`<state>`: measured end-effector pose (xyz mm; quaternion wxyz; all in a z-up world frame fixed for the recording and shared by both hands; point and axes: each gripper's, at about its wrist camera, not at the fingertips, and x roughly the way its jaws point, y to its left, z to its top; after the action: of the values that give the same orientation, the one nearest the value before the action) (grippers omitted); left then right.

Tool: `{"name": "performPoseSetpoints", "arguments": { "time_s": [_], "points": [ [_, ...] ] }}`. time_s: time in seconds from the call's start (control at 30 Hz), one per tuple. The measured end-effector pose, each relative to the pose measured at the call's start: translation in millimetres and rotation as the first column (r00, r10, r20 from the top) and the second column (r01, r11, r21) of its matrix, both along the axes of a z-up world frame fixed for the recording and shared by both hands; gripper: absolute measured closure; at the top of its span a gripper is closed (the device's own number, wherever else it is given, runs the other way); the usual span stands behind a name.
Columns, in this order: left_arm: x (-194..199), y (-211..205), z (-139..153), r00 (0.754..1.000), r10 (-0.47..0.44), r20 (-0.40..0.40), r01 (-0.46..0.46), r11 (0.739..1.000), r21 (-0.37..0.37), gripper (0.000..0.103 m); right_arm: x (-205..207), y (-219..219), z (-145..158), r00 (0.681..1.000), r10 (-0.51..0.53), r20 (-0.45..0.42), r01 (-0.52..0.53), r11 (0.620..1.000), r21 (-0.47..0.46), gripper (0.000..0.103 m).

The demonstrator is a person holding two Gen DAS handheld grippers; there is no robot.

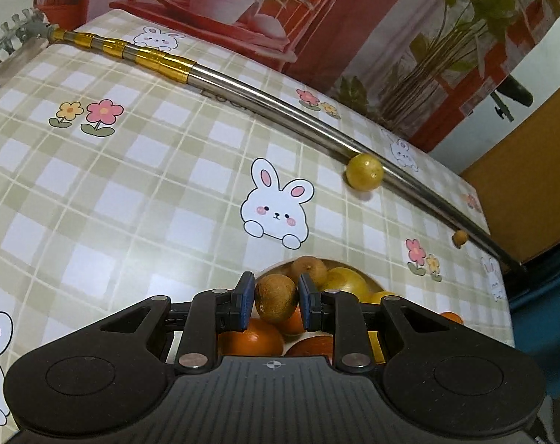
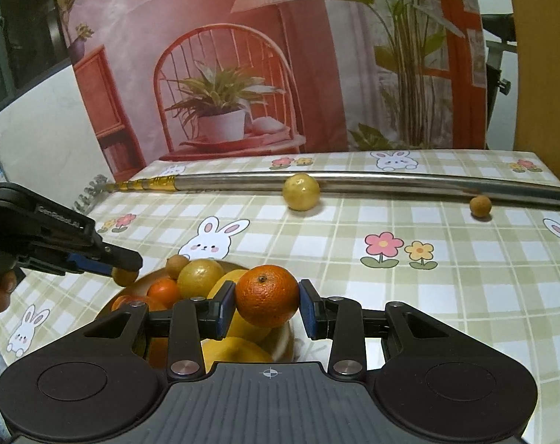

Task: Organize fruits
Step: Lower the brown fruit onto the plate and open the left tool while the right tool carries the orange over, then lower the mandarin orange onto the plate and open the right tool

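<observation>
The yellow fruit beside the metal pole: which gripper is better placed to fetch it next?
Neither is free: the left gripper holds a small brown fruit, the right gripper an orange, both over the bowl. The yellow fruit lies almost straight ahead of the right, so probably right, after releasing.

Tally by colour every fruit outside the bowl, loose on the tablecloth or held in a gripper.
Yellow: 1, the yellow fruit on the tablecloth.
Brown: 2, the small brown fruit on it and the brown fruit in the left gripper.
Orange: 1, the orange in the right gripper.
Total: 4.

Lemon (image 2: 301, 191) before pole (image 2: 391, 181)
</observation>
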<state>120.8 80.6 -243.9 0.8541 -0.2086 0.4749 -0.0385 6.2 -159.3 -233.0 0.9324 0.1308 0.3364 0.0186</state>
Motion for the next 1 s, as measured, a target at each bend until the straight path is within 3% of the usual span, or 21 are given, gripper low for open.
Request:
{"name": "performPoseSetpoints", "arguments": {
  "time_s": [0.37, 0.5, 0.57, 0.83, 1.0],
  "points": [
    [-4.3, -5.7, -13.7, 0.999, -0.034, 0.0, 0.034, 0.999, 0.027, 0.075, 3.7, 11.8, 5.5, 0.999, 0.036, -0.016, -0.036, 0.999, -0.039, 0.069],
    [-11.4, 0.0, -9.5, 0.999, -0.039, 0.033, 0.04, 0.999, -0.005, 0.063, 6.9, 15.8, 7.9, 0.999, 0.041, -0.022, -0.042, 0.998, -0.044, 0.069],
    [-16.1, 1.2, -5.4, 0.997, -0.046, 0.059, 0.046, 0.999, -0.004, 0.062, 9.7, 19.0, 9.1, 0.998, 0.051, -0.025, -0.052, 0.998, -0.046, 0.069],
    [-37.9, -4.9, 12.2, 0.983, -0.081, 0.164, 0.064, 0.992, 0.104, 0.062, 29.6, 37.1, 8.4, 0.992, 0.116, -0.042, -0.119, 0.991, -0.065, 0.069],
    [-45.3, 8.5, 17.3, 0.983, -0.018, 0.183, -0.003, 0.993, 0.117, 0.062, 39.4, 47.1, 7.5, 0.988, 0.143, -0.05, -0.147, 0.986, -0.076, 0.069]
  ]
}}
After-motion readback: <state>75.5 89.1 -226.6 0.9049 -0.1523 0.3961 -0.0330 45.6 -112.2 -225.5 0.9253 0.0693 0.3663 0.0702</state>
